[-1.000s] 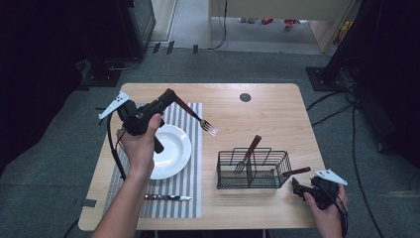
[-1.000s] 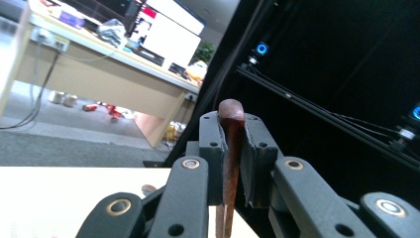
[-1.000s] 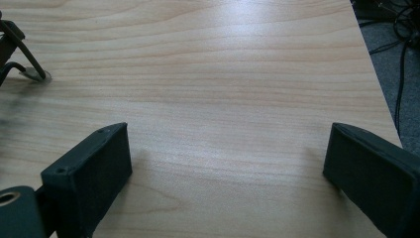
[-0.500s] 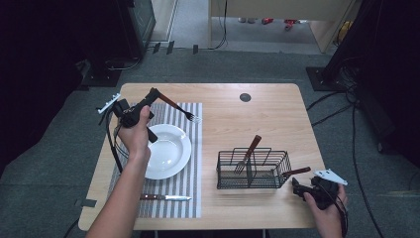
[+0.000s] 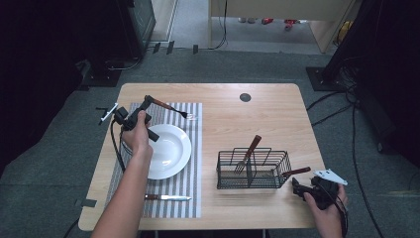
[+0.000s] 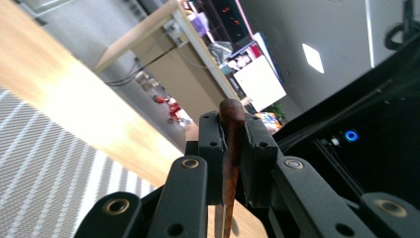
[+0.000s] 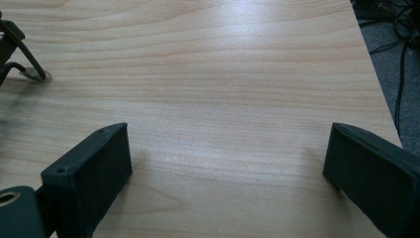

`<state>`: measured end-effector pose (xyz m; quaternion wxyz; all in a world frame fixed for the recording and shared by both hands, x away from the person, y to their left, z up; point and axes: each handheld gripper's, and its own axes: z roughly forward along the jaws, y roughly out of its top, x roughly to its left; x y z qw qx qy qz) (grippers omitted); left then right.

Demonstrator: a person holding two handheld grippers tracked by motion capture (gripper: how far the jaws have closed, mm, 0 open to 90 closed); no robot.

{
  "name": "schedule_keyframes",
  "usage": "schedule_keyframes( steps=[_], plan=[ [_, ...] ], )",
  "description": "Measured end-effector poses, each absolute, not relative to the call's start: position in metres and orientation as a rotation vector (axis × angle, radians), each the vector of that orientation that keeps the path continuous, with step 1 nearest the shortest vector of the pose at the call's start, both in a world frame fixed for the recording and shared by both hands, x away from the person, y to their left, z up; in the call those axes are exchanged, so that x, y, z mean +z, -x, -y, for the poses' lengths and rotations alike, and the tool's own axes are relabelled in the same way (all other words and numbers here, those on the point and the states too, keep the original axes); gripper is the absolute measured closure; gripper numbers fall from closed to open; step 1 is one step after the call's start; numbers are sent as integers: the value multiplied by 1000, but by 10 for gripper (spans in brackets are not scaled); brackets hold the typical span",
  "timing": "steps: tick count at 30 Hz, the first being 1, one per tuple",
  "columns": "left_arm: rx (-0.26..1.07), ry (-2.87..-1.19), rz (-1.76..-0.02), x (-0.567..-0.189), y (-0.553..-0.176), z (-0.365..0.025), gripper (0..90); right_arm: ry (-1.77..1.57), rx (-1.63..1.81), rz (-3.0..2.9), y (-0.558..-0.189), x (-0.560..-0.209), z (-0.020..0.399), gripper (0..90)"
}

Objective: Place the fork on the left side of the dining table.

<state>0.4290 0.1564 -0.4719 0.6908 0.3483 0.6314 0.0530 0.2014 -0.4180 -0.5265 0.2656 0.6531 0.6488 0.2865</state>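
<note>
Brown wood fills my left tool's [image 6: 232, 148] jaws: they are clamped on the handle of a fork [image 5: 171, 107], which I hold above the far end of the striped placemat [image 5: 190, 173], tines pointing toward the surface's [image 5: 267, 116] middle. A white plate [image 5: 171, 148] lies on the mat just beside my left hand [image 5: 137, 136], and a knife [image 5: 166, 198] lies on the mat near the surface's near edge. My right tool [image 7: 228, 163] sits at the near right corner, jaws spread wide over bare wood and holding nothing. Beside it stands a black wire basket [image 5: 252, 168] with another fork inside, tilted, handle up.
</note>
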Motion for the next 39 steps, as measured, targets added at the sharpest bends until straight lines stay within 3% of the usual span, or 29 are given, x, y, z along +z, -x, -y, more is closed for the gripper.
schedule_keyframes(
  steps=[9, 18, 28, 35, 39],
  plan=[
    [222, -719, -1507, -495, -437, -158, 807, -1764, 774, -1753, -201, -527, 418, 42],
    [239, -753, -1553, -502, -438, -158, 787, -1763, 774, -1753, -201, -527, 418, 42],
    [302, -851, -1618, -502, -442, -161, 602, -1764, 774, -1752, -201, -526, 418, 42],
    [380, -978, -1671, -502, -447, -160, 399, -1765, 773, -1752, -201, -526, 418, 42],
    [387, -1024, -1686, -503, -449, -160, 337, -1766, 773, -1752, -201, -526, 418, 42]
  ],
)
